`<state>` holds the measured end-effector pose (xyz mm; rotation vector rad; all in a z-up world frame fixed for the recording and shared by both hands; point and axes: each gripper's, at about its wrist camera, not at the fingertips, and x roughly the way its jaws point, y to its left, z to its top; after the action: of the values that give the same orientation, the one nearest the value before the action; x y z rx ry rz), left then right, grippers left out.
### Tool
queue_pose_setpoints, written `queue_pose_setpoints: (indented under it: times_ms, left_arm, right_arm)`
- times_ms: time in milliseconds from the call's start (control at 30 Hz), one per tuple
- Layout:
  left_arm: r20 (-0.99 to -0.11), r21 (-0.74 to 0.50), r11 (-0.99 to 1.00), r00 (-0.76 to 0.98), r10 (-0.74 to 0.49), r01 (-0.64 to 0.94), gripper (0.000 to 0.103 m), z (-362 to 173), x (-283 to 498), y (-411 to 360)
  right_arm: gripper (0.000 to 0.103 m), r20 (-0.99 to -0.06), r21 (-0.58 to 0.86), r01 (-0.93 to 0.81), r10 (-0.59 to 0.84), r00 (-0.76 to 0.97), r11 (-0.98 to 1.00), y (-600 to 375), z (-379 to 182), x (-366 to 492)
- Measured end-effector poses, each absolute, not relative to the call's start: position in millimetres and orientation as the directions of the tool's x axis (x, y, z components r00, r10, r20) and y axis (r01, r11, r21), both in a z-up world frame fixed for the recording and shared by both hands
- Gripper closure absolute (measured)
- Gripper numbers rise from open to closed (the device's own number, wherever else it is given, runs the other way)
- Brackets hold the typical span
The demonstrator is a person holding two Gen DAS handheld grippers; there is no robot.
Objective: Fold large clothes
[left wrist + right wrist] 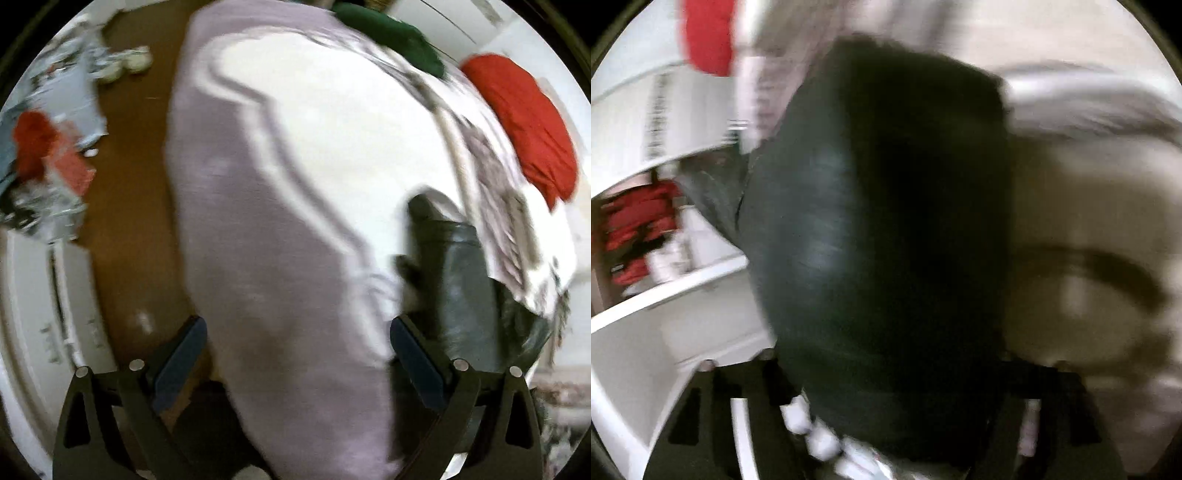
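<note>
While the left claw is hanging spread above the lilac garment, readying a fold, a dark garment beside it is hiding the right claw's jaws, state unclear.

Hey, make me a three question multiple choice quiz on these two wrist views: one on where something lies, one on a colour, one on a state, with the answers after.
1. Where is the red garment in the left wrist view?
A. upper right, beyond the pale cloth
B. between the gripper fingers
C. bottom left

2. What colour is the large cloth under the left gripper?
A. bright yellow
B. pale lilac and white
C. navy blue

3. How does the left gripper stand?
A. open, its pads apart over the cloth
B. clamped on the red garment
C. out of view

Answers: 1 A, it lies by the far right edge. 2 B, lilac with a white area. 3 A, the fingers stand wide with nothing pinched.
</note>
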<state>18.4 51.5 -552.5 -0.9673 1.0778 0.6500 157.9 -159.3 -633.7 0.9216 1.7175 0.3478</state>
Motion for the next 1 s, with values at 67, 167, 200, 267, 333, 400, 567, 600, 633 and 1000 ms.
queue_pose_setpoints:
  times_ms: [67,167,200,267,333,400,567,600,633,1000]
  left_arm:
    - [-0.912,-0.394,0.458,0.4,-0.089,-0.797,0.002,-561,43,39]
    - [-0.877,-0.477,0.448,0.441,-0.19,-0.756,0.002,-575,76,24]
    - [-0.868,-0.495,0.441,0.45,-0.21,-0.748,0.002,-577,85,21]
    - [-0.83,-0.558,0.409,0.491,-0.265,-0.722,0.002,-589,103,16]
    - [-0.801,-0.599,0.381,0.528,-0.283,-0.704,0.003,-596,117,14]
    - [-0.788,-0.615,0.371,0.555,-0.266,-0.696,0.054,-596,125,10]
    - [-0.768,-0.635,0.374,0.606,-0.21,-0.676,0.076,-585,116,10]
    - [-0.762,-0.64,0.372,0.616,-0.199,-0.672,0.076,-579,108,8]
    - [-0.762,-0.639,0.368,0.62,-0.187,-0.675,0.076,-575,101,8]
    - [-0.749,-0.662,0.185,0.631,-0.202,-0.727,0.073,-635,63,29]
  right_arm:
    - [0.023,-0.665,0.6,0.445,0.724,-0.185,0.665,-183,-644,154]
    - [0.023,-0.699,0.599,0.374,0.69,-0.187,0.708,-205,-616,159]
    - [0.023,-0.718,0.601,0.336,0.674,-0.171,0.725,-209,-603,164]
    - [0.023,-0.772,0.596,0.225,0.628,-0.104,0.77,-218,-569,180]
    - [0.023,-0.785,0.605,0.113,0.614,-0.077,0.788,-215,-545,220]
    - [0.023,-0.792,0.605,-0.001,0.602,-0.103,0.796,-231,-530,273]
    - [0.033,-0.82,0.572,-0.222,0.539,-0.192,0.79,-168,-513,337]
    - [0.076,-0.827,0.562,-0.244,0.527,-0.196,0.791,-155,-519,343]
    - [0.088,-0.834,0.551,-0.257,0.515,-0.197,0.794,-152,-517,342]
    - [0.095,-0.844,0.524,-0.207,0.47,-0.258,0.826,-98,-592,362]
